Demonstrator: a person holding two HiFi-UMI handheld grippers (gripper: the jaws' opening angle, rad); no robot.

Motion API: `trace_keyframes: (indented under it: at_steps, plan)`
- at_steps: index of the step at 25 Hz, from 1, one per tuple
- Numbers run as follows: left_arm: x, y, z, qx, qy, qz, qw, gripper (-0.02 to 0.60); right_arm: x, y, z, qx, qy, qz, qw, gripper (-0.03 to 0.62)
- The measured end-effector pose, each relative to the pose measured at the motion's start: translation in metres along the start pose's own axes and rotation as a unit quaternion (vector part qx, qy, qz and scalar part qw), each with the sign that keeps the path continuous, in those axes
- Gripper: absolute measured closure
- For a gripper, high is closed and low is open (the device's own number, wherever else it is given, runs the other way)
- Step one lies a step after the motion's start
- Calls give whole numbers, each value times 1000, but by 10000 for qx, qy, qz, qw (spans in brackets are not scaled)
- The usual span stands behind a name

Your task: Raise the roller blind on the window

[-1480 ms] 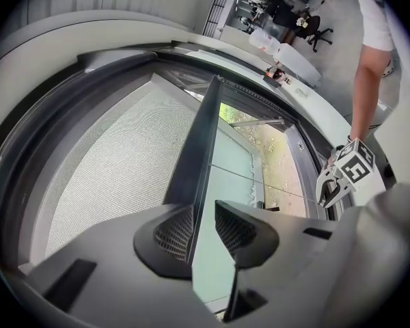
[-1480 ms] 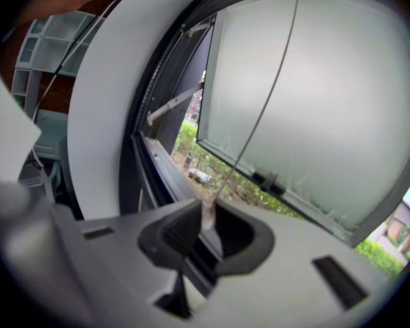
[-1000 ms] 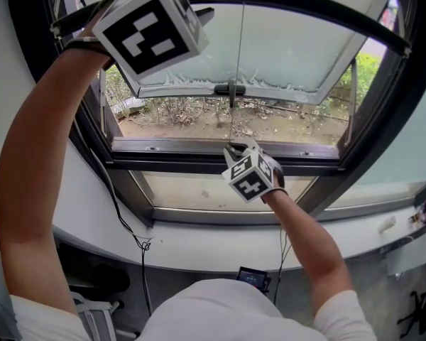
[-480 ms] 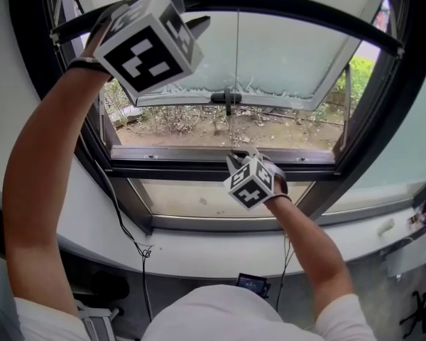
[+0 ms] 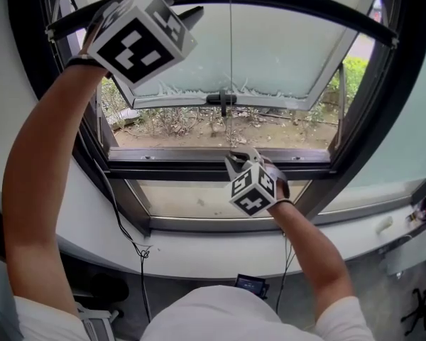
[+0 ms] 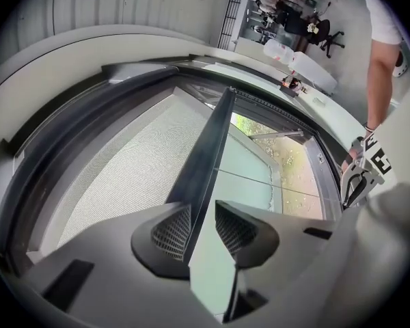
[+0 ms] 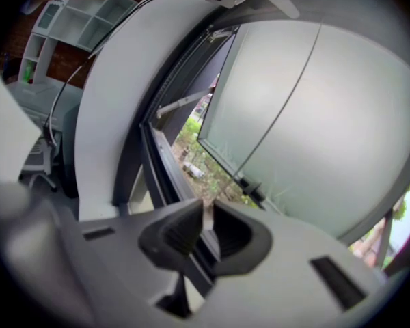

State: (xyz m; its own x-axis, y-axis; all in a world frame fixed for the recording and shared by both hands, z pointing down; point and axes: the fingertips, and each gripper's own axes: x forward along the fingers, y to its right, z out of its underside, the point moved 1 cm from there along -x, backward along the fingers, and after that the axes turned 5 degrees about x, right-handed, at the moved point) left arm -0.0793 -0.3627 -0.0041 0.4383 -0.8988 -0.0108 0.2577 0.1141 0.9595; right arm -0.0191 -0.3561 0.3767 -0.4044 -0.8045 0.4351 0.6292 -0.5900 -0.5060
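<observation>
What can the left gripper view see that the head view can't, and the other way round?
Only the left gripper view shows the fine mesh of the blind and a white table back in the room. Only the head view shows the person's left arm and the marker cube on the left hand-held gripper. Both show that gripper clamped on the blind's dark bottom bar, the open window pane, and the right hand-held gripper on the pull cord.

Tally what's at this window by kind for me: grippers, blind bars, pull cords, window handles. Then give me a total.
Grippers: 2 (left gripper, right gripper)
Blind bar: 1
Pull cord: 1
Window handle: 1
Total: 5
</observation>
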Motion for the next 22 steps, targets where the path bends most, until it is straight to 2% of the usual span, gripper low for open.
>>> trace_keyframes:
  at_steps: [7, 13, 17, 22]
  plan:
    - [-4, -4, 0, -531, 224, -28, 9983, 469, -11, -10, -1, 104, 107, 38, 9999, 537]
    - [-8, -6, 1, -842, 412, -140, 9955, 469, -18, -19, -4, 113, 121, -39, 9999, 536]
    - [-14, -7, 1, -1224, 622, -150, 9904, 469, -18, -24, -6, 6, 146, -8, 9999, 536]
    - [-38, -6, -2, -1592, 964, -384, 9818, 469, -19, -24, -7, 109, 201, 38, 9997, 536]
